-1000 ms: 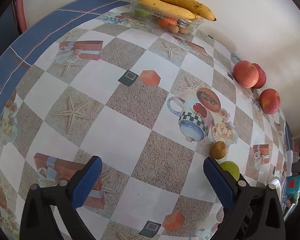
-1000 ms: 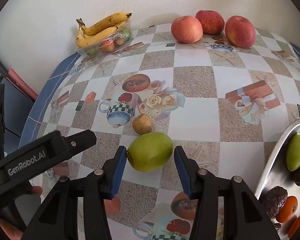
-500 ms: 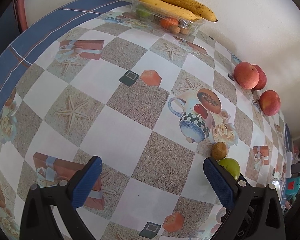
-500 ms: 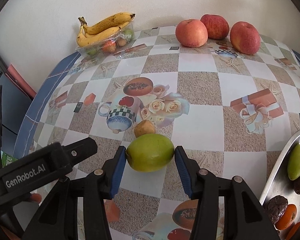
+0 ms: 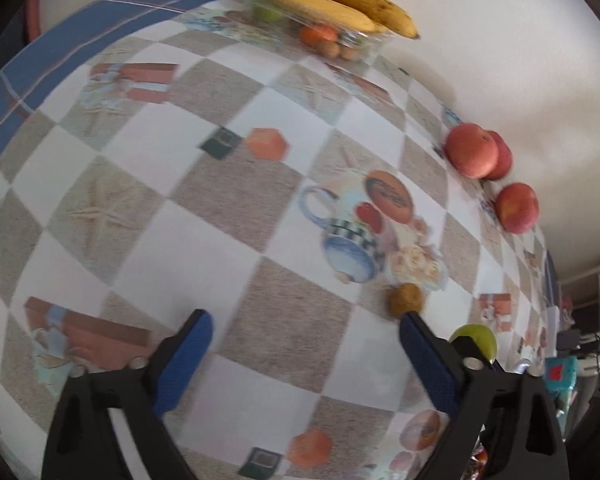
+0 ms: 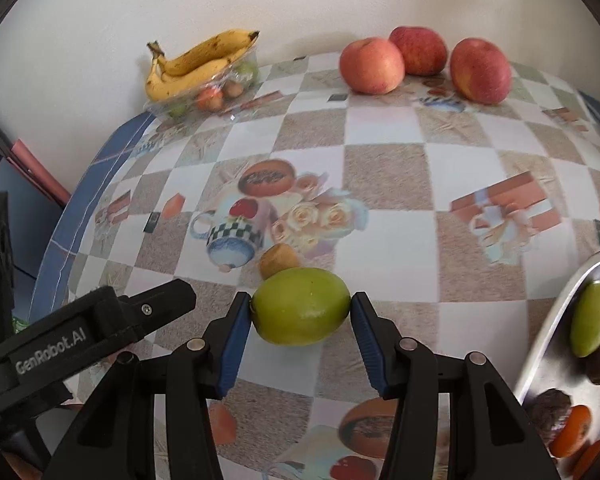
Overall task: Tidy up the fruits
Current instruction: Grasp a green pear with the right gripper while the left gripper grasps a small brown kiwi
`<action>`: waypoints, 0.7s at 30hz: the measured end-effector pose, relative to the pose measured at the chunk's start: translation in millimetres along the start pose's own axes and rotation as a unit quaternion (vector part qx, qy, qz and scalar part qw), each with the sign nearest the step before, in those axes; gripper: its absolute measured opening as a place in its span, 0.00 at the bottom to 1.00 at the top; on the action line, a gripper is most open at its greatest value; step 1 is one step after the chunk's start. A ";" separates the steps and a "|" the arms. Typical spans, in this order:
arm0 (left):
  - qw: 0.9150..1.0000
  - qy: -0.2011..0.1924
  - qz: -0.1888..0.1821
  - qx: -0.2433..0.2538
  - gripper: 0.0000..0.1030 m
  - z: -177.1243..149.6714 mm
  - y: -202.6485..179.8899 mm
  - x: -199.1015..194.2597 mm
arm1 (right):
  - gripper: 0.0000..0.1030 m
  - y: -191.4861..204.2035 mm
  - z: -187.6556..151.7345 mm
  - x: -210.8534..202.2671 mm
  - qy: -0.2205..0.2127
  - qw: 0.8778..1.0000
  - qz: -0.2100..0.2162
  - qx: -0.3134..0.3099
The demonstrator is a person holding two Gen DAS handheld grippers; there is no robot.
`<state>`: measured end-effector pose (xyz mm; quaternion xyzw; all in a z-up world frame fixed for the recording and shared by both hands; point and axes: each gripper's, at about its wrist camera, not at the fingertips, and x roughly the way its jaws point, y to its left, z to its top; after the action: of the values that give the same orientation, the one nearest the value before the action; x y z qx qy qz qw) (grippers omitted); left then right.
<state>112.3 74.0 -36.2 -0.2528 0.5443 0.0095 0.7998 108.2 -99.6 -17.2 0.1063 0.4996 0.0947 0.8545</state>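
My right gripper (image 6: 301,308) is shut on a round green fruit (image 6: 300,306), held just above the table; it also shows in the left wrist view (image 5: 474,339). A small brown fruit (image 6: 279,261) lies just behind it on the patterned tablecloth. My left gripper (image 5: 304,354) is open and empty over the cloth, left of the brown fruit (image 5: 406,299). Three red apples (image 6: 372,65) sit by the wall. A clear tray (image 6: 204,92) with bananas on top and small fruits inside stands at the back left.
A metal plate (image 6: 548,328) at the right edge holds a green fruit (image 6: 592,318), dark fruits and orange ones. The white wall runs behind the table. The table's blue left edge (image 6: 80,200) drops off to the left.
My right gripper has closed onto the green fruit and lifted it slightly. The left gripper has shifted, and its view is now blurred.
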 end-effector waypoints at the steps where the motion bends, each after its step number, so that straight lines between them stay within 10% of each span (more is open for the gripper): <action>1: 1.000 0.001 -0.006 0.006 0.83 -0.2 -5.6 1.7 | 0.51 -3.1 1.3 -3.0 -0.004 1.000 -0.004 0.003; 8: 0.999 0.015 -0.050 0.016 0.49 1.7 -30.2 13.5 | 0.51 -32.6 5.0 -16.7 -0.013 0.999 -0.025 0.037; 21: 0.998 0.017 -0.059 0.034 0.24 3.1 -52.8 28.1 | 0.51 -51.2 5.1 -31.5 -0.020 0.998 -0.040 0.040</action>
<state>141.8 22.0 -39.2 -0.2570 0.5420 -0.0602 0.7978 100.2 -157.6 -2.7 0.1219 0.4898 0.0386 0.8624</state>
